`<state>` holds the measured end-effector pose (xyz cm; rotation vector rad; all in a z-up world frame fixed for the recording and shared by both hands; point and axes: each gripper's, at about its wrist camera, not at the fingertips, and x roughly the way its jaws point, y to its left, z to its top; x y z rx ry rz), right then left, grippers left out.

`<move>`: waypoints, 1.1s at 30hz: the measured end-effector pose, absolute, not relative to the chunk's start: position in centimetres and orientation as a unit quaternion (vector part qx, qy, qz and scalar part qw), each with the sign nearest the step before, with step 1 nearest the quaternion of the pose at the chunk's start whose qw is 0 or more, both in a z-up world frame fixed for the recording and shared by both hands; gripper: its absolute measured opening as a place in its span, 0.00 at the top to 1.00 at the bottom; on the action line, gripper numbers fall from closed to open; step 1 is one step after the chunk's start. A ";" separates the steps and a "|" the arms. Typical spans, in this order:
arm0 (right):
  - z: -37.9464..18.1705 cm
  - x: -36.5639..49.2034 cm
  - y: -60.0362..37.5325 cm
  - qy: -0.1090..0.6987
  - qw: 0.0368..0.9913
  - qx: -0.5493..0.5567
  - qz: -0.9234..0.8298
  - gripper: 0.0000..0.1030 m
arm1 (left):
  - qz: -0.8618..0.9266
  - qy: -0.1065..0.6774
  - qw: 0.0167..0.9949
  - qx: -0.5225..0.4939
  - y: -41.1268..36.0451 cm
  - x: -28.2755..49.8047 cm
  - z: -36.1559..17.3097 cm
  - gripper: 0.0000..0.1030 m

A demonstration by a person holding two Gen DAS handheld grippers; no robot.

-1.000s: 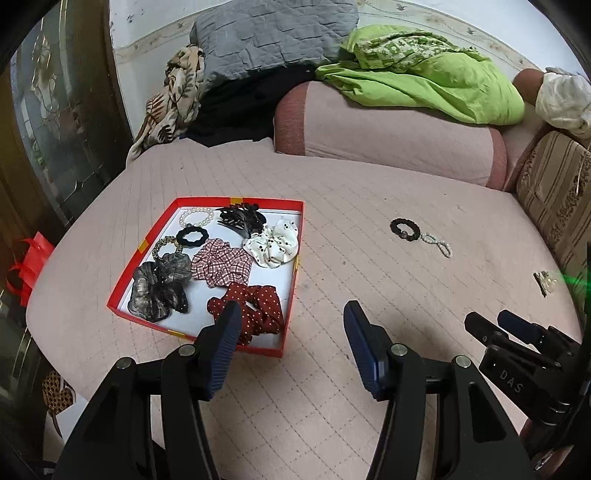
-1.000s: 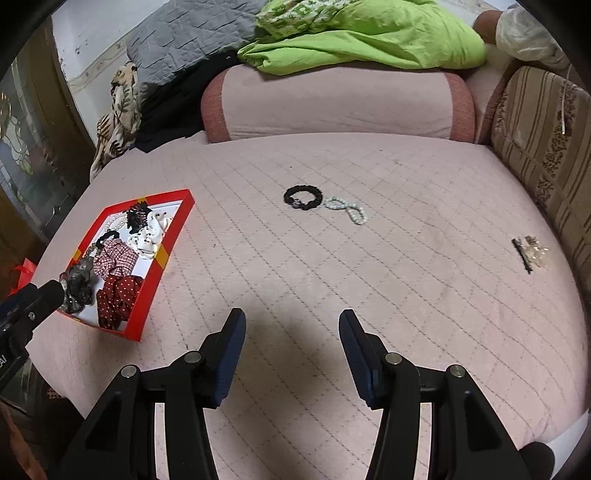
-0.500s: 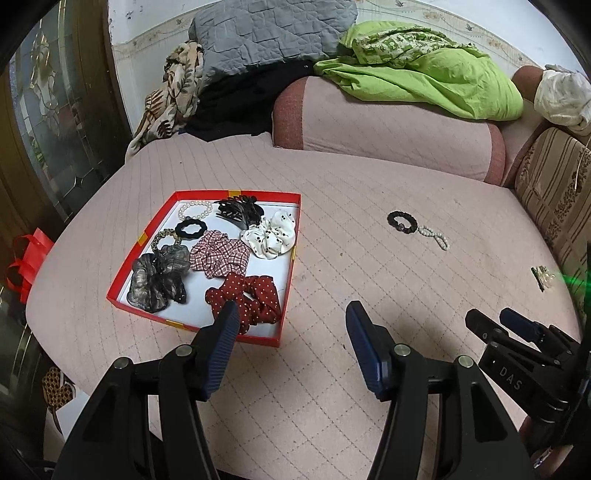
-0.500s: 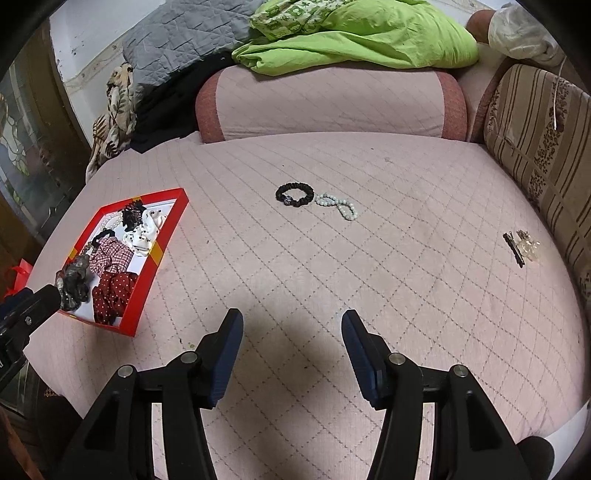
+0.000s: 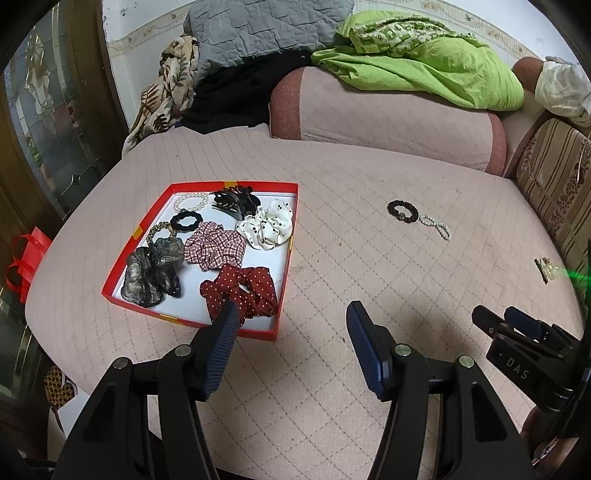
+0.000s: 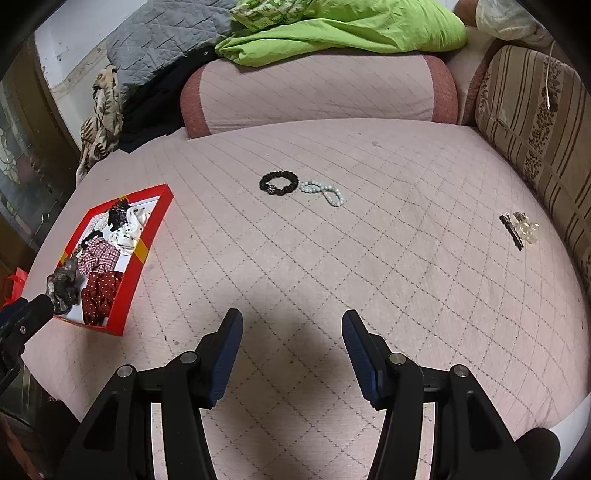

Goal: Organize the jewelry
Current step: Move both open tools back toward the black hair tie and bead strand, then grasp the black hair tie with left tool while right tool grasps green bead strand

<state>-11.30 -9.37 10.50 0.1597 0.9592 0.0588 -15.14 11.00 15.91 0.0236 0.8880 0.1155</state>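
A red box (image 5: 140, 236) (image 6: 151, 236) on the pink quilted bed holds several scrunchies, a black claw clip, a pearl bracelet and black hair ties. A black beaded bracelet (image 5: 403, 211) (image 6: 279, 182) and a pale bead bracelet (image 5: 437, 226) (image 6: 325, 192) lie side by side on the bed, far from the box. A hair clip (image 5: 545, 267) (image 6: 519, 230) lies at the right. My left gripper (image 5: 291, 321) is open and empty near the box's front right corner. My right gripper (image 6: 291, 328) is open and empty, well short of the bracelets.
A pink bolster (image 6: 317, 92) with a green blanket (image 6: 343, 26) lies at the back. A striped cushion (image 6: 535, 122) stands at the right. A red bag (image 5: 26, 254) hangs beyond the bed's left edge. The right gripper (image 5: 517, 339) shows in the left wrist view.
Both grippers have pulled back and risen slightly, so the box and bracelets sit a little farther away. Both stay open and empty.
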 end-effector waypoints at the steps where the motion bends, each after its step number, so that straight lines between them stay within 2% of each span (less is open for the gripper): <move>1: 10.4 -11.3 -9.5 0.461 0.883 0.078 0.027 0.41 | 0.056 0.431 0.901 0.012 10.9 -15.0 15.8 0.42; 14: 8.6 -10.3 -13.1 0.471 0.876 0.098 -0.008 0.41 | 0.042 0.449 0.893 0.007 10.6 -14.1 13.8 0.42; 20: 7.6 -7.3 -14.3 0.462 0.880 0.108 0.004 0.41 | 0.028 0.461 0.887 0.011 10.1 -13.3 12.1 0.41; 29: 6.6 2.3 -14.5 0.445 0.894 0.049 0.026 0.46 | -0.020 0.475 0.880 -0.011 9.4 -9.0 10.7 0.42; 31: 6.3 3.8 -14.4 0.444 0.895 0.043 0.030 0.50 | -0.041 0.478 0.877 -0.025 9.0 -6.9 10.5 0.42; 33: 5.6 5.2 -14.3 0.447 0.893 0.038 0.036 0.55 | -0.059 0.477 0.876 -0.041 8.4 -4.6 10.4 0.48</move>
